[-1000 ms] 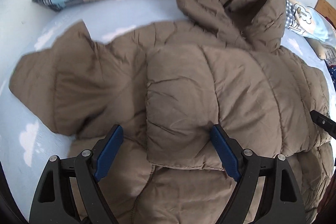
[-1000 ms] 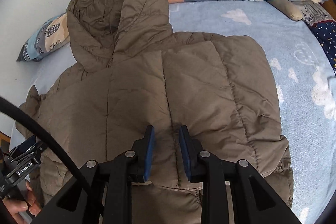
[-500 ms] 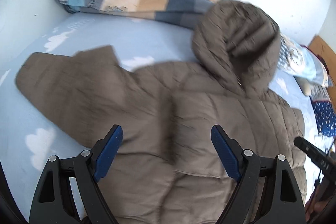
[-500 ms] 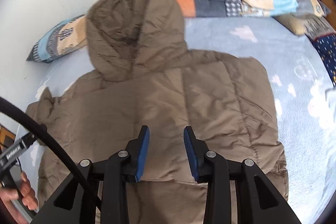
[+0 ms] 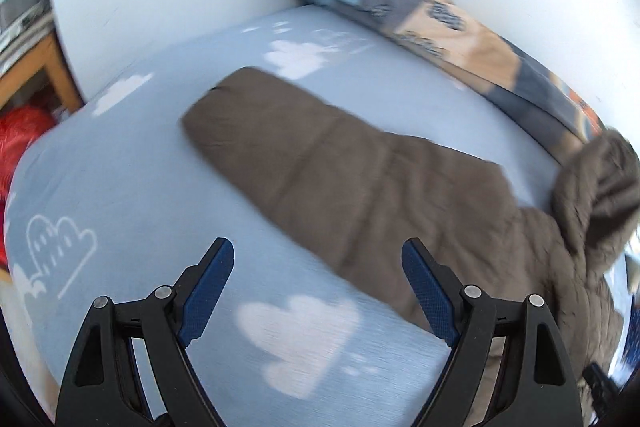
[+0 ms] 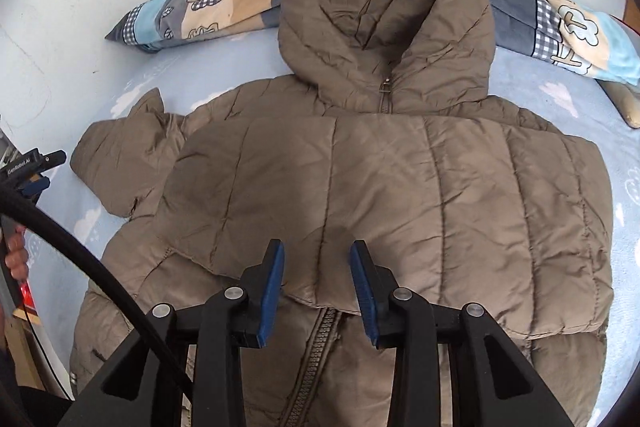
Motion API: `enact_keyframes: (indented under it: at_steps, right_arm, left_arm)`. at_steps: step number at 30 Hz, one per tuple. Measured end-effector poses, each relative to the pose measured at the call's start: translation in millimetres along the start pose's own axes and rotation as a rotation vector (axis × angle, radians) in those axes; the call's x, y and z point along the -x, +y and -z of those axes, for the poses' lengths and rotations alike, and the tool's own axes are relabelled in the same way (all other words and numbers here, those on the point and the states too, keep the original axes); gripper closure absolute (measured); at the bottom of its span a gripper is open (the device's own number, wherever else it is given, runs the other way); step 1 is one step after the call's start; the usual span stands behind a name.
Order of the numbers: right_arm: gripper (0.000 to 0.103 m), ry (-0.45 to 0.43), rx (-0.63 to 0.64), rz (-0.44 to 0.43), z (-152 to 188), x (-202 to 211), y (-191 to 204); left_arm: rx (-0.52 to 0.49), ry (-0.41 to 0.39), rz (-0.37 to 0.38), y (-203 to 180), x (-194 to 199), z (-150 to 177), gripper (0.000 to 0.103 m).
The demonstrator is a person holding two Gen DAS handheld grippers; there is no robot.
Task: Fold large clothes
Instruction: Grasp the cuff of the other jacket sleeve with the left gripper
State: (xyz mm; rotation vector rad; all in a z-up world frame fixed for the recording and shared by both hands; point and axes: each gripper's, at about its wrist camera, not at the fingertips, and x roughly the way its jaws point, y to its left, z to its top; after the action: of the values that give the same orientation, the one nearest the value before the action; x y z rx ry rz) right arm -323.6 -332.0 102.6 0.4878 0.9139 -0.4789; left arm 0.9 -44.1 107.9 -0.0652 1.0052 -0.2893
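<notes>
1. Lying front-up on the bed, the brown quilted jacket is puffy, stitched in long channels, with its crumpled hood against the patchwork pillow.
2. One sleeve is folded across the jacket's chest; the other sleeve stretches flat away from the jacket over the pale blue cloud-print sheet.
3. The right hand-held gripper tilts down above the jacket's zipper; its blue pads have just been parting, nothing between them.
4. The left hand-held gripper tilts down beside the outstretched sleeve, jaws wide, empty.
5. The left wrist view is blurred; the jacket's hem is cut off.
</notes>
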Motion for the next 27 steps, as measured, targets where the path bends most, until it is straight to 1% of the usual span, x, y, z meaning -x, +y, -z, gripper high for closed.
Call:
enact_keyframes:
  at_steps: [2, 3, 6, 10, 14, 16, 18, 21, 24, 27]
  right_arm:
    - [0.066, -0.01, 0.029, 0.01, 0, -1, 9]
    - [0.066, -0.023, 0.044, 0.014, 0, -3, 14]
    - [0.066, -0.061, 0.081, -0.023, -1, -3, 26]
    - [0.066, -0.071, 0.11, -0.062, -1, -12, 47]
    - [0.066, -0.05, 0.178, -0.014, 3, -28, 65]
    - [0.066, -0.033, 0.19, 0.012, 3, -35, 70]
    - [0.066, -0.059, 0.183, -0.008, 0, -31, 72]
    - [0.065, -0.083, 0.183, -0.031, -4, -29, 77]
    - [0.064, -0.065, 0.15, -0.074, -5, -33, 75]
    - [0.064, -0.054, 0.151, -0.071, -3, -34, 76]
  left_arm:
    - [0.073, 0.02, 0.004, 30, -8, -7, 0.018]
    - [0.115, 0.027, -0.006, 46, -12, -12, 0.018]
    - [0.165, 0.034, -0.014, 71, -23, -22, 0.018]
    - [0.215, 0.046, 0.042, 83, -40, -32, 0.018]
    - [0.304, 0.074, 0.085, 98, -61, -36, 0.018]
    - [0.329, 0.085, 0.101, 102, -70, -38, 0.018]
    - [0.343, 0.087, 0.111, 103, -75, -38, 0.018]
    - [0.392, 0.088, 0.155, 106, -87, -41, 0.018]
    - [0.461, 0.069, 0.207, 112, -96, -47, 0.018]
    - [0.499, 0.03, 0.223, 119, -101, -56, 0.019]
